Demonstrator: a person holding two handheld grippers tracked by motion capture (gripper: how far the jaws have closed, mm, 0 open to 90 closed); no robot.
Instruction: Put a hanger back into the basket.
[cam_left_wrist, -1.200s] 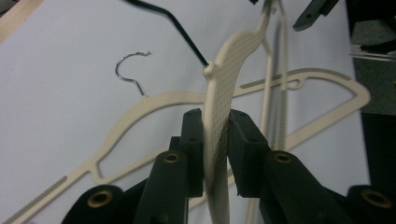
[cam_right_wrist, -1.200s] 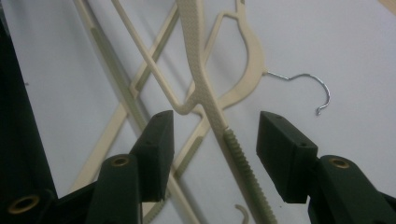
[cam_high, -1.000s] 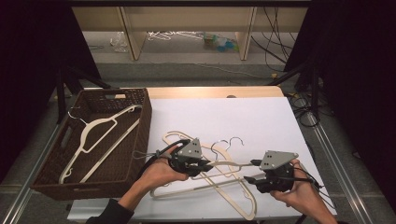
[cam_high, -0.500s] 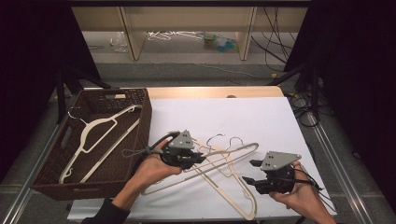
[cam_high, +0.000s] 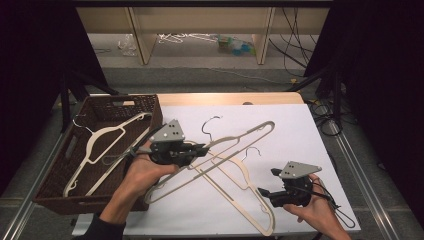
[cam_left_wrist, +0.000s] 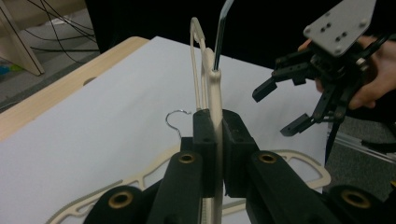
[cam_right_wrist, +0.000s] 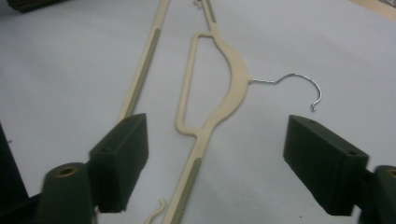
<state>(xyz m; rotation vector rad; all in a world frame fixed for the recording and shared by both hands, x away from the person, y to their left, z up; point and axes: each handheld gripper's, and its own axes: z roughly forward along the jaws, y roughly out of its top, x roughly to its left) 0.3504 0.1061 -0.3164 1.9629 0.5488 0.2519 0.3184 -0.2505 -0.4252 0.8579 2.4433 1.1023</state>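
Observation:
My left gripper (cam_high: 201, 149) is shut on a cream plastic hanger (cam_high: 250, 132) and holds it tilted above the white table sheet. In the left gripper view the pads (cam_left_wrist: 205, 133) pinch the hanger's neck (cam_left_wrist: 215, 98) just under its metal hook. A second cream hanger (cam_high: 248, 184) lies flat on the sheet. My right gripper (cam_high: 266, 183) hovers low over it near the table's front right. Its jaws have just been opening and stand wide, apart from the lying hanger (cam_right_wrist: 229, 79) below them. The right gripper (cam_left_wrist: 280, 109) also faces the left gripper view, open.
A dark wicker basket (cam_high: 60, 180) stands at the table's left edge with a white hanger (cam_high: 107, 132) in it. The white sheet (cam_high: 300, 130) covers the wooden table. Cables trail off the right side, and shelves with clutter stand on the floor behind.
My left gripper has risen and moved back toward the basket, lifting its hanger off the sheet. The right gripper's jaws have spread wider and it has dipped slightly.

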